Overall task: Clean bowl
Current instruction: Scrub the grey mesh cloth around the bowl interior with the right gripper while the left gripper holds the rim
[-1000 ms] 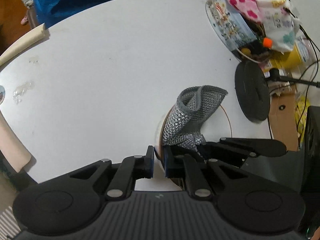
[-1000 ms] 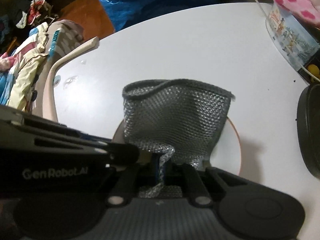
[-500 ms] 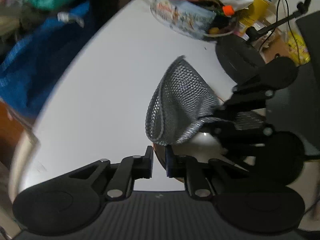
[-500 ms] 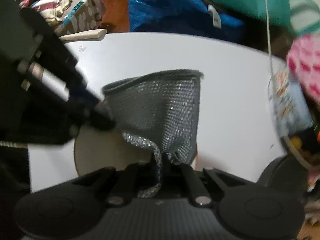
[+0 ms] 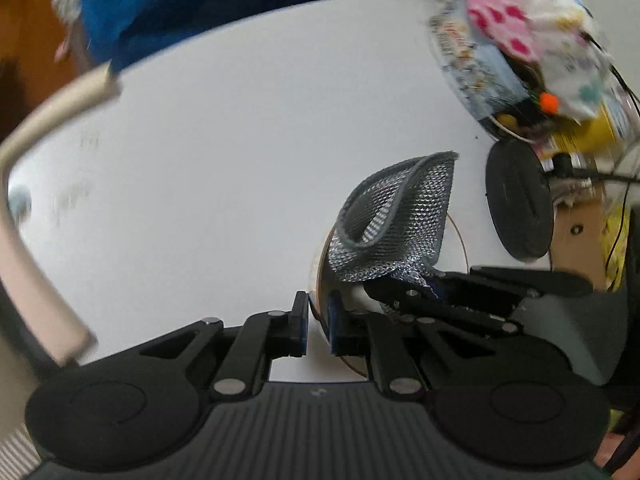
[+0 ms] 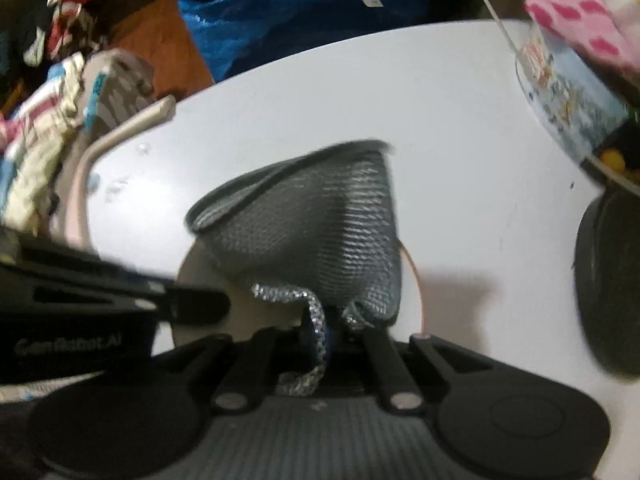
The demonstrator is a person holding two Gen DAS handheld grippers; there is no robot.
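A white bowl with a brown rim stands tilted on the white table. My left gripper is shut on its near rim. My right gripper is shut on a silver mesh scrubbing cloth, which bunches up inside the bowl. The cloth and the right gripper also show in the left wrist view, right of my left fingers. The left gripper's arm crosses the right wrist view at the left.
The white round table spreads ahead. A black round disc lies to the right. A patterned tin with pink and white cloth bags stands at the far right. A beige chair frame is at the left edge.
Both views swung away half a second ago and have swung back. The cloth has shifted and refolded inside the bowl. Both grips are kept.
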